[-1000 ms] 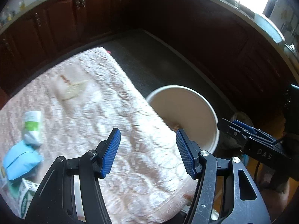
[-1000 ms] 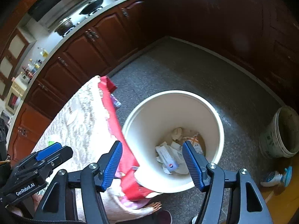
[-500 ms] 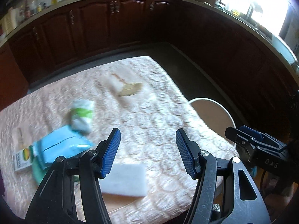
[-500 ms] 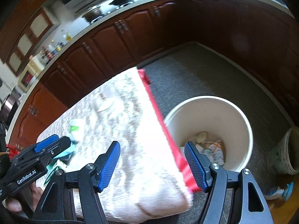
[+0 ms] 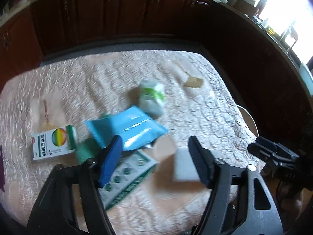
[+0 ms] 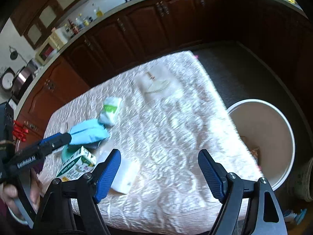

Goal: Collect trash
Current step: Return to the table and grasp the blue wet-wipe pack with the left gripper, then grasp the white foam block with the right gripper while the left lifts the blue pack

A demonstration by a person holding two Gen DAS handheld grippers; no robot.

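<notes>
Trash lies on the pink quilted table (image 5: 215, 113): a blue pouch (image 5: 127, 129), a white and green wrapper (image 5: 152, 96), a white box with a rainbow circle (image 5: 52, 143), a green-printed carton (image 5: 129, 174) and a white pad (image 5: 183, 166). My left gripper (image 5: 156, 162) is open and empty above the carton and pad. My right gripper (image 6: 160, 174) is open and empty over the table's front edge, with the pad (image 6: 125, 176) by its left finger. The pouch (image 6: 88, 131), wrapper (image 6: 110, 110) and carton (image 6: 76, 166) lie to its left. The white trash bin (image 6: 273, 137) stands right of the table.
Dark wooden cabinets (image 6: 137, 31) ring the room beyond a grey floor (image 6: 244, 70). A flat wrapper (image 6: 154, 84) lies far on the table. A second pail (image 6: 305, 180) stands right of the bin. The left gripper's arm (image 6: 35, 152) reaches in at the left.
Both grippers swung left from over the bin to over the table. The trash pile has come under the left gripper. Both stayed open.
</notes>
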